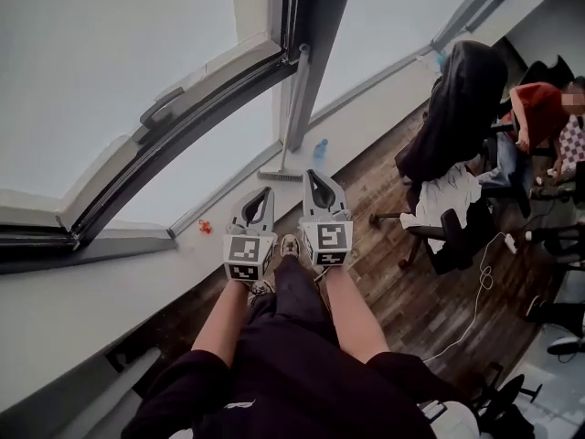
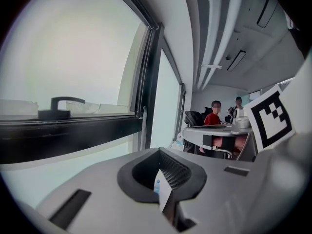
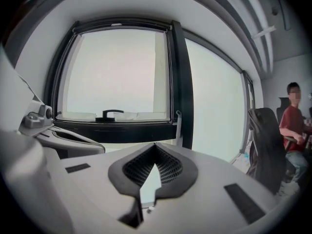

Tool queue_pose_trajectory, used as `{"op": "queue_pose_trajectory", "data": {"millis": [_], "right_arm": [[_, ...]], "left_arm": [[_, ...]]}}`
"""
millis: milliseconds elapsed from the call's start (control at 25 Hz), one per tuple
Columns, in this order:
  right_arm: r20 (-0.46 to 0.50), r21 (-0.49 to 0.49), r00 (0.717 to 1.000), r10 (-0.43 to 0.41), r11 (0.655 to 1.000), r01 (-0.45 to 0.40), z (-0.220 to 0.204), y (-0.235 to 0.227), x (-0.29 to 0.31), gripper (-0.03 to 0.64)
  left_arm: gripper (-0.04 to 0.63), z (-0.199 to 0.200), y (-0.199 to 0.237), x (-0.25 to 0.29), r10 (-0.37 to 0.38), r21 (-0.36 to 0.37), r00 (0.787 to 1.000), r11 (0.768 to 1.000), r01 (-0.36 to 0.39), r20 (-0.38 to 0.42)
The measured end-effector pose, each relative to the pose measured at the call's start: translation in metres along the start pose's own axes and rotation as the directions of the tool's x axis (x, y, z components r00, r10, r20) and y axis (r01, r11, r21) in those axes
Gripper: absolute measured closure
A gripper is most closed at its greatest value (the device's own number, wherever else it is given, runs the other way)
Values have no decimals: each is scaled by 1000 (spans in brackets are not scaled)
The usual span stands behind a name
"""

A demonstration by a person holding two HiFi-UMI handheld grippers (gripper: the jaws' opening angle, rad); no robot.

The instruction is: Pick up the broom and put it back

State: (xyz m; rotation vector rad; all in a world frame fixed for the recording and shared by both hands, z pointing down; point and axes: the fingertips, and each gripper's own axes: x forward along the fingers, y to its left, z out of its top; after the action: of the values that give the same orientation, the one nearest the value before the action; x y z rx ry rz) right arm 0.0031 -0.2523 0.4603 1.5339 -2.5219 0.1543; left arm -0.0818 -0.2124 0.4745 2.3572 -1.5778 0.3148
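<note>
Grey broom (image 1: pixel 291 108) leans on the window frame (image 1: pixel 320 44) just ahead of the left gripper (image 1: pixel 263 193) and right gripper (image 1: pixel 315 176), both closed tight, holding nothing.

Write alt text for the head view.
The left gripper and right gripper, both shut and empty, are held side by side, pointing toward a broom that leans against the window frame. A blue bottle is beside the broom; a chair draped with a dark jacket is at right.
</note>
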Motion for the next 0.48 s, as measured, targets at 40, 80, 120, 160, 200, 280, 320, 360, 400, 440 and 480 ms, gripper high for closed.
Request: {"op": "queue_pose_trajectory", "data": {"millis": [40, 80, 120, 160, 200, 280, 320, 360, 400, 440, 480], "right_arm": [[1, -4, 1000, 3, 1000, -3, 2, 6, -8, 595], [3, -8, 1000, 5, 1000, -5, 3, 12, -17, 595], [6, -14, 1000, 7, 1000, -7, 5, 19, -27, 595], [11, -20, 1000, 7, 1000, -6, 8, 26, -37, 595], [17, -27, 1000, 4, 1000, -3, 12, 33, -47, 595], [38, -40, 999, -11, 999, 13, 21, 45, -69, 595], [52, -44, 998, -21, 999, 23, 26, 50, -81, 595], [62, -45, 998, -30, 998, 33, 31, 53, -95, 595], [66, -46, 997, -34, 998, 37, 35, 55, -109, 595], [63, -49, 997, -32, 998, 35, 37, 59, -123, 595], [58, -56, 998, -26, 998, 29, 38, 62, -136, 595]], "left_arm": [[595, 0, -2, -9, -2, 6, 1000, 1000, 2, -1], [595, 1, -4, -17, -5, 12, 1000, 1000, 5, -1], [595, 2, -6, -26, -9, 15, 1000, 1000, 9, 1], [595, 3, -8, -36, -14, 17, 1000, 1000, 14, 5], [595, 4, -9, -46, -20, 17, 1000, 1000, 20, 10], [595, 8, -11, -65, -32, 17, 999, 999, 31, 32], [595, 11, -14, -73, -38, 16, 998, 999, 37, 49], [595, 12, -19, -82, -45, 12, 997, 999, 45, 66], [595, 11, -26, -89, -52, 6, 995, 999, 52, 81], [595, 9, -33, -97, -58, -3, 994, 998, 59, 92], [595, 6, -39, -103, -65, -9, 993, 998, 66, 97]]}}
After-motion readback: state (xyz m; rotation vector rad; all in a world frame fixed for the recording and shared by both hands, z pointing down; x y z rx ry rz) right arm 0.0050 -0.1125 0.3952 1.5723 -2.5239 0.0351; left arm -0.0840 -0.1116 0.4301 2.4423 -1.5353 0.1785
